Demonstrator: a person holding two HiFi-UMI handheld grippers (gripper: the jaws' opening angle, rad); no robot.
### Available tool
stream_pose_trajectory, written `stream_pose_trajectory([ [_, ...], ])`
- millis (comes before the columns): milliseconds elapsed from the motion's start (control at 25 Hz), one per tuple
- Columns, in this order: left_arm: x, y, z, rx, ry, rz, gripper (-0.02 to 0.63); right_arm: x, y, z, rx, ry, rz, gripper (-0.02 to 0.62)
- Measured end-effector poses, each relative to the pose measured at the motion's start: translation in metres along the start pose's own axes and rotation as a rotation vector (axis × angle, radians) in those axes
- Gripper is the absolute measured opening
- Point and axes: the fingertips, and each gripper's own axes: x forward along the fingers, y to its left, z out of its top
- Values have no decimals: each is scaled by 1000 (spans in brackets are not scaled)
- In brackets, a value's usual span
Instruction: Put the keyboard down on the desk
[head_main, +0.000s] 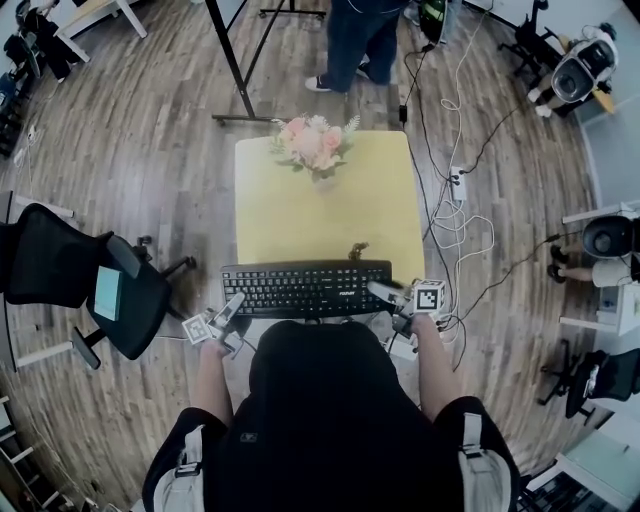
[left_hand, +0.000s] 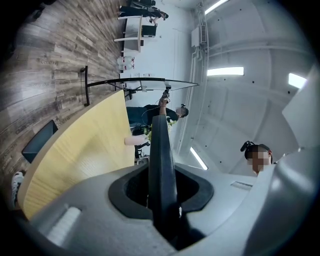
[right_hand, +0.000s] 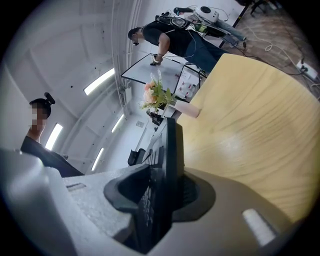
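Keyboard (head_main: 305, 288), single, between left gripper (head_main: 234, 306) and right gripper (head_main: 380, 291) at one desk (head_main: 320, 212).

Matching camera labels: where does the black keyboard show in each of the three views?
Head view: black computer keyboard at centre, spanning the near edge of the yellow wooden desk top.
Left gripper view: edge-on, a dark upright strip at centre; desk top on its left.
Right gripper view: edge-on at lower centre, keys facing left; desk top on its right.
Shared landmark: the desk top.
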Motion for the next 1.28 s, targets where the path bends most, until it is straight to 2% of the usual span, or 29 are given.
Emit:
stream_pose_trajectory([
  [360, 12, 19, 9, -11, 37, 38, 92, 4, -15, 1, 59, -37, -22, 144],
  [560, 21, 25, 16, -18, 48, 45, 92, 8, -24, 7, 56, -38, -57, 147],
  [680, 30, 26, 21, 5, 67, 45, 92, 5, -37, 9, 77, -38, -117, 150],
  [760, 33, 32, 24, 12, 75, 64, 94, 6, -42, 10, 101, -41, -130, 153],
  [880, 37, 40, 26, -12, 78, 95, 94, 13, -42, 15, 111, -53, -89, 158],
  [1000, 39, 51, 27, -7, 98, 133, 94, 13, -53, 20, 86, -46, -120, 164],
  [1120, 40, 61, 29, 6, 118, 162, 95, 20, -56, 25, 101, -47, -114, 171],
  [1280, 48, 64, 31, -14, 112, 176, 95, 19, -71, 31, 98, -20, -175, 178],
])
